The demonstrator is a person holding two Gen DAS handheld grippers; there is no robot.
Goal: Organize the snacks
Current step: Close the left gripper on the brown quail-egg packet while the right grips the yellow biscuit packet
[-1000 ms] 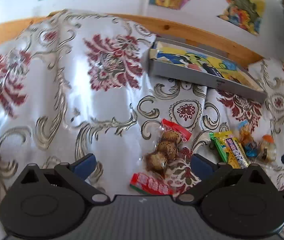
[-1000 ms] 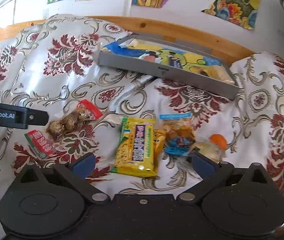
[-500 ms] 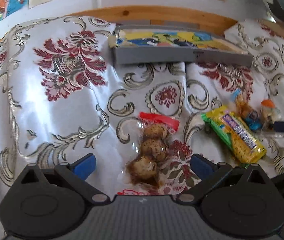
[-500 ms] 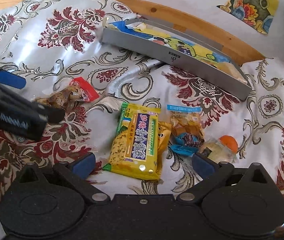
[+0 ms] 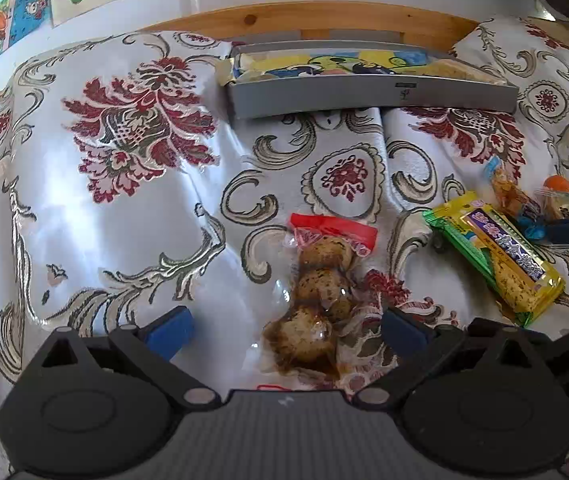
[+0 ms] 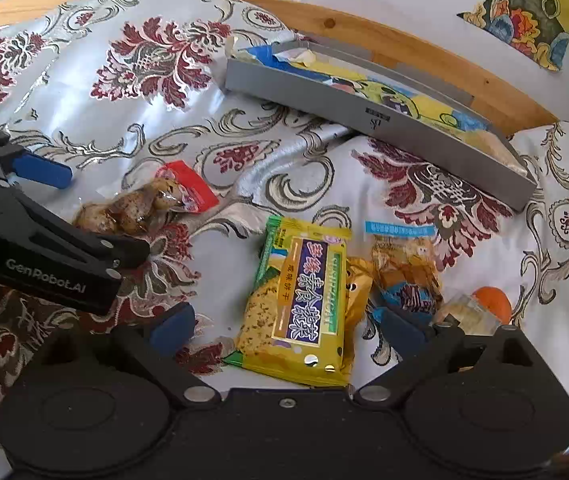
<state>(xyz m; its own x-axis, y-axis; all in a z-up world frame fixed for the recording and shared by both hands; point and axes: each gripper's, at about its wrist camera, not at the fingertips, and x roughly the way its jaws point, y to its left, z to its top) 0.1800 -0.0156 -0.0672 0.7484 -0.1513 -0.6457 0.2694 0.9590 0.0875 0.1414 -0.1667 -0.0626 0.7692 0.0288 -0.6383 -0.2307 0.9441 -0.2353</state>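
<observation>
With fingers spread, the left gripper (image 5: pixel 286 326) had closed in to straddle the egg packet (image 5: pixel 320 292), and the equally open right gripper (image 6: pixel 284 326) the yellow biscuit pack (image 6: pixel 300 300), both short of the grey tray (image 6: pixel 384 120), suggesting imminent grasps.

Bright daylight fills both views. The satin cloth (image 5: pixel 132 216) throws white glare ahead-left of the left gripper (image 5: pixel 284 326). Shadows are soft. Fisheye bending curves the grey tray (image 6: pixel 380 120) and darkens corners; focus is sharp throughout.
</observation>
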